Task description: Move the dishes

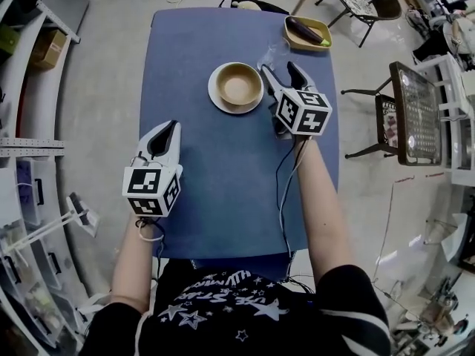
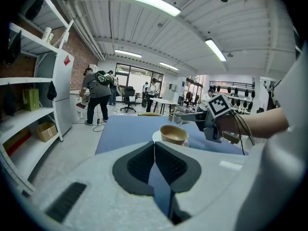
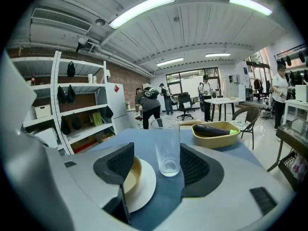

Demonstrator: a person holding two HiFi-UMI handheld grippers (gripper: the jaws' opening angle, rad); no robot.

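A tan bowl (image 1: 239, 84) sits on a white plate (image 1: 217, 99) at the far middle of the blue table (image 1: 223, 191). Just right of it stands a clear empty glass (image 1: 275, 55). My right gripper (image 1: 278, 68) is open with the glass (image 3: 167, 146) between its pads, neither pad touching it. The bowl (image 3: 132, 175) and plate (image 3: 145, 186) lie partly behind its left finger (image 3: 118, 165). My left gripper (image 1: 166, 127) rests shut and empty over the table's near left, pointing towards the bowl (image 2: 173, 133). Its view shows the shut left gripper (image 2: 155, 147) and the right gripper (image 2: 211, 121).
A yellow dish (image 1: 293, 37) holding a dark eggplant (image 1: 307, 30) stands at the table's far right corner; the dish (image 3: 215, 137) lies beyond the glass. Chairs (image 1: 371, 2) and a metal rack (image 1: 415, 113) stand to the right. People stand far off by shelves (image 3: 77, 119).
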